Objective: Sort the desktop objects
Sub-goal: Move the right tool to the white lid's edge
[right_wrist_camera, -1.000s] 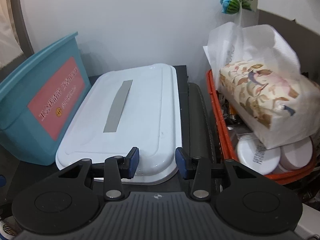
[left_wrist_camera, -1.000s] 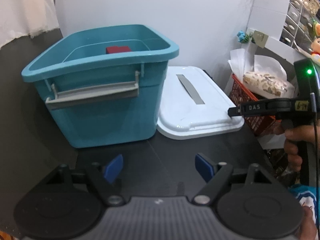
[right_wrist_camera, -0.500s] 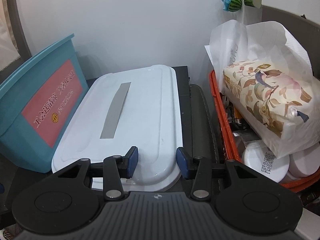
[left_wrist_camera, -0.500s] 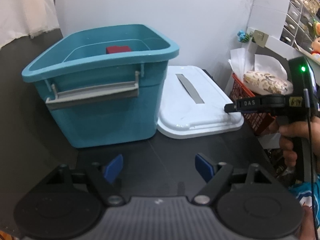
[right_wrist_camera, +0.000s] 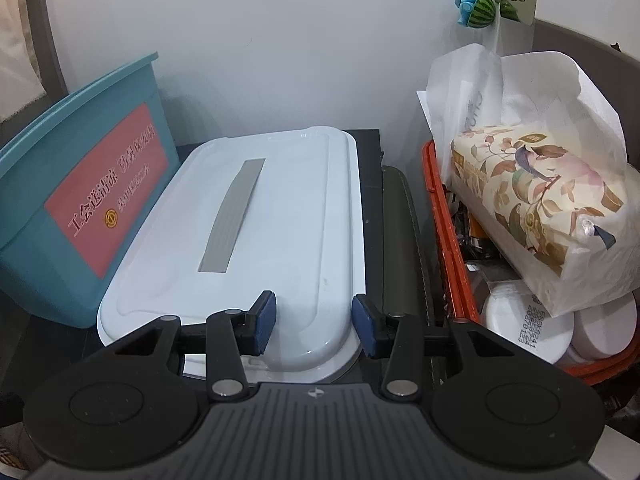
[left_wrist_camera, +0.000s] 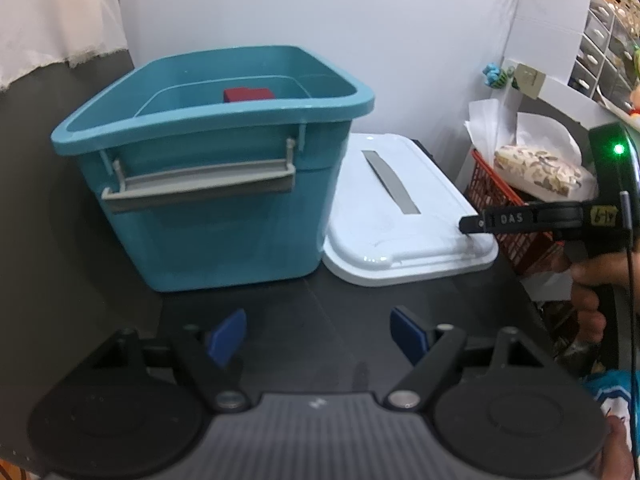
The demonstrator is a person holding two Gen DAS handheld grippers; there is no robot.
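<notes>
A teal bin (left_wrist_camera: 224, 224) with a grey handle stands on the dark table, and a red block (left_wrist_camera: 246, 94) lies inside it. A white lid (right_wrist_camera: 272, 232) with a grey strip lies flat to the right of the bin (right_wrist_camera: 80, 200). My right gripper (right_wrist_camera: 315, 324) is open, its blue pads (right_wrist_camera: 266, 318) on either side of the lid's near right corner. In the left wrist view, the right gripper (left_wrist_camera: 466, 226) reaches over the lid (left_wrist_camera: 400, 216) from the right. My left gripper (left_wrist_camera: 318, 336) hangs open and empty over bare table in front of the bin.
A red basket (right_wrist_camera: 444, 240) to the right of the lid holds a flowered tissue pack (right_wrist_camera: 540, 200), white paper and round white jars (right_wrist_camera: 524, 328). A dark flat pad (right_wrist_camera: 400, 240) lies under the lid's right side. The wall is close behind. A hand (left_wrist_camera: 592, 292) holds the right gripper.
My right gripper has crept forward, so the lid's near corner lies further in between its pads. The left gripper and the bin have stayed still.
</notes>
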